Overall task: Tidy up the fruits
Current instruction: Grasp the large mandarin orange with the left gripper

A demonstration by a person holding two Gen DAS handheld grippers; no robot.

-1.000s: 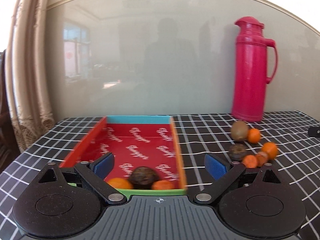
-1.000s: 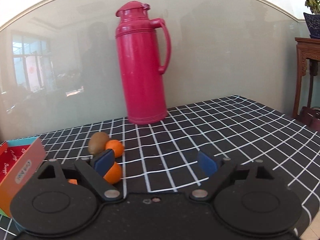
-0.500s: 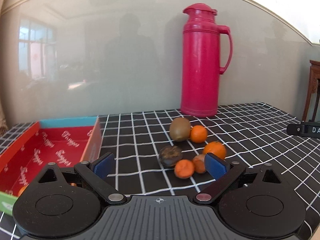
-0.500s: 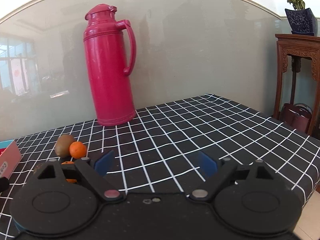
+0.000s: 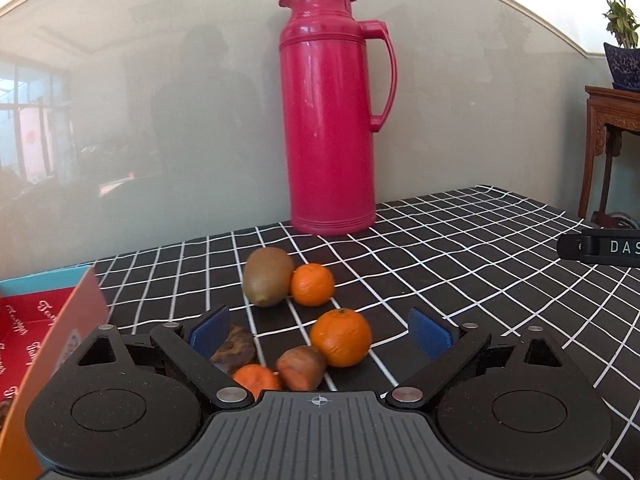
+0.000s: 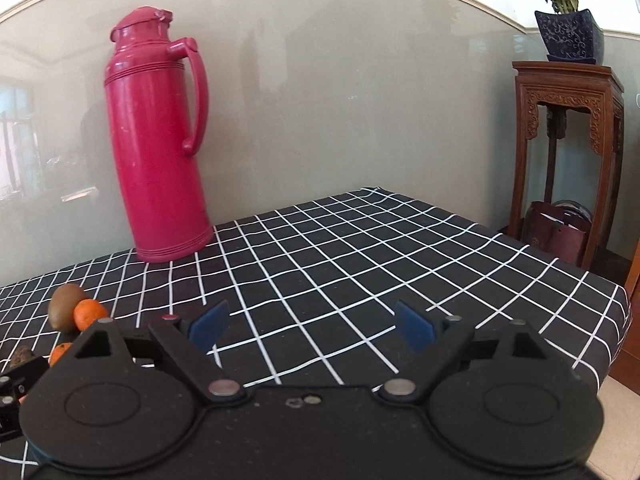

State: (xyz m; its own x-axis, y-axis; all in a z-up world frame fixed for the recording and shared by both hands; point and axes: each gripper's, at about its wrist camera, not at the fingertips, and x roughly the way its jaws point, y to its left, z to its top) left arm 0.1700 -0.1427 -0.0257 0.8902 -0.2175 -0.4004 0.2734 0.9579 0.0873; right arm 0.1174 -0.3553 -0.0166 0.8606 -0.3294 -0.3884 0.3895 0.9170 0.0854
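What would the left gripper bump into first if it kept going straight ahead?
Probably the brownish fruit lying low between the open left gripper fingers, with the big orange touching it just behind. Depth is hard to judge here, so the orange could come first.

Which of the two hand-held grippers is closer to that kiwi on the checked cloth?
Left. The left hand-held gripper faces the kiwi just beyond its open fingers. The right hand-held gripper is off to the kiwi's right, over bare cloth.
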